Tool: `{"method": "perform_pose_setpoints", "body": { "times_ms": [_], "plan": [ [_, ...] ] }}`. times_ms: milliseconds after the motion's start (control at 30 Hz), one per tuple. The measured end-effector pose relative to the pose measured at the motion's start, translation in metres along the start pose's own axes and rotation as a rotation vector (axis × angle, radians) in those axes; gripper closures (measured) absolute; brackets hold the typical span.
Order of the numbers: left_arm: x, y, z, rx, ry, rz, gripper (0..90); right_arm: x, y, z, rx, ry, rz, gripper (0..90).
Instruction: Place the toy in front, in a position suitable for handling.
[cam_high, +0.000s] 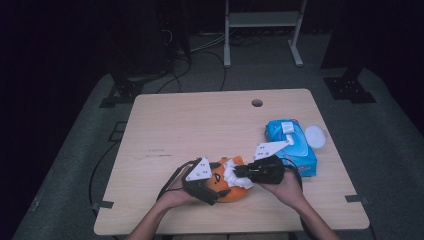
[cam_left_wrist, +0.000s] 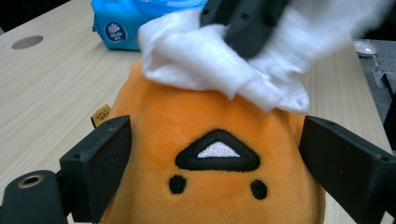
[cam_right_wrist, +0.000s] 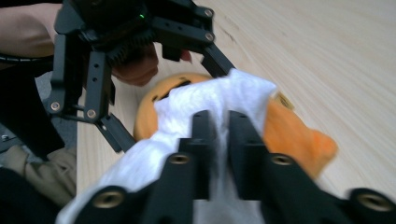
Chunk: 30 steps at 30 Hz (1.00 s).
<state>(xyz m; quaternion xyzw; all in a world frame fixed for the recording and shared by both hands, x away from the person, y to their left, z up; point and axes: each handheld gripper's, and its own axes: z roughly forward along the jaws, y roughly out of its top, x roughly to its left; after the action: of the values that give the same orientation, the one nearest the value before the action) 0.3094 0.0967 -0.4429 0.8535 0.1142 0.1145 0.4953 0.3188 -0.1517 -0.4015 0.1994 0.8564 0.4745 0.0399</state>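
An orange plush toy (cam_high: 226, 186) with a black stitched face (cam_left_wrist: 217, 156) lies near the table's front edge. My left gripper (cam_high: 212, 187) is shut on it, one jaw against each side of its body (cam_left_wrist: 210, 140). A white wipe (cam_high: 237, 176) rests on top of the toy (cam_right_wrist: 289, 135). My right gripper (cam_high: 239, 173) is shut on that white wipe (cam_right_wrist: 205, 107) and presses it against the plush from the right. The wipe (cam_left_wrist: 219, 70) covers the toy's upper edge in the left gripper view.
A blue pack of wipes (cam_high: 292, 145) lies to the right of the toy, with a white round lid (cam_high: 315, 135) beside it. The wooden table (cam_high: 190, 125) has a cable hole (cam_high: 257, 103) at the back. A hand (cam_right_wrist: 137, 70) holds the left gripper.
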Motion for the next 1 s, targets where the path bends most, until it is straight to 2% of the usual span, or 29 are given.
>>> {"method": "perform_pose_setpoints", "body": {
  "times_ms": [33,67,100,200,267,467,500,533,567,633,733,833,1000],
  "plan": [
    [0.0,0.0,0.0,0.0,0.0,0.0,10.0,0.0,0.0,0.0,0.0,0.0,0.0,75.8],
    [0.001,-0.001,0.0,-0.004,-0.002,-0.009,10.0,0.002,0.0,0.002,-0.015,0.0,-0.007,70.6],
    [0.001,-0.001,0.0,-0.007,-0.004,-0.009,11.2,0.007,0.001,0.004,-0.013,-0.012,-0.048,62.8],
    [0.0,0.0,0.001,-0.006,-0.006,-0.006,11.9,0.011,0.001,0.006,-0.015,-0.03,-0.071,58.2],
    [-0.001,0.0,0.003,-0.002,-0.006,-0.001,12.2,0.014,-0.001,0.01,-0.022,-0.072,-0.118,55.9],
    [0.0,-0.001,0.004,0.0,-0.01,-0.016,12.9,0.015,-0.002,0.015,-0.027,-0.118,-0.157,56.4],
    [0.0,0.0,0.004,0.003,-0.012,-0.014,12.9,0.014,-0.003,0.015,-0.022,-0.118,-0.155,59.0],
    [0.001,0.0,0.004,0.006,-0.011,-0.011,12.8,0.01,-0.006,0.017,-0.012,-0.107,-0.126,64.4],
    [0.001,0.0,0.004,0.009,-0.011,-0.007,12.8,0.01,-0.006,0.017,-0.012,-0.107,-0.126,64.4],
    [0.003,0.005,0.0,0.018,-0.011,-0.008,11.3,0.004,-0.01,0.016,-0.015,-0.072,-0.069,69.6],
    [0.005,0.007,-0.005,0.016,-0.008,-0.03,10.7,0.001,-0.011,0.014,-0.013,-0.062,-0.049,71.8],
    [0.006,0.005,-0.006,0.038,-0.003,-0.042,11.4,0.0,-0.012,0.012,-0.016,-0.053,-0.021,74.1],
    [0.008,0.004,-0.007,0.049,-0.018,-0.026,15.0,0.001,-0.011,0.007,0.002,-0.053,-0.033,78.7]
  ]
}}
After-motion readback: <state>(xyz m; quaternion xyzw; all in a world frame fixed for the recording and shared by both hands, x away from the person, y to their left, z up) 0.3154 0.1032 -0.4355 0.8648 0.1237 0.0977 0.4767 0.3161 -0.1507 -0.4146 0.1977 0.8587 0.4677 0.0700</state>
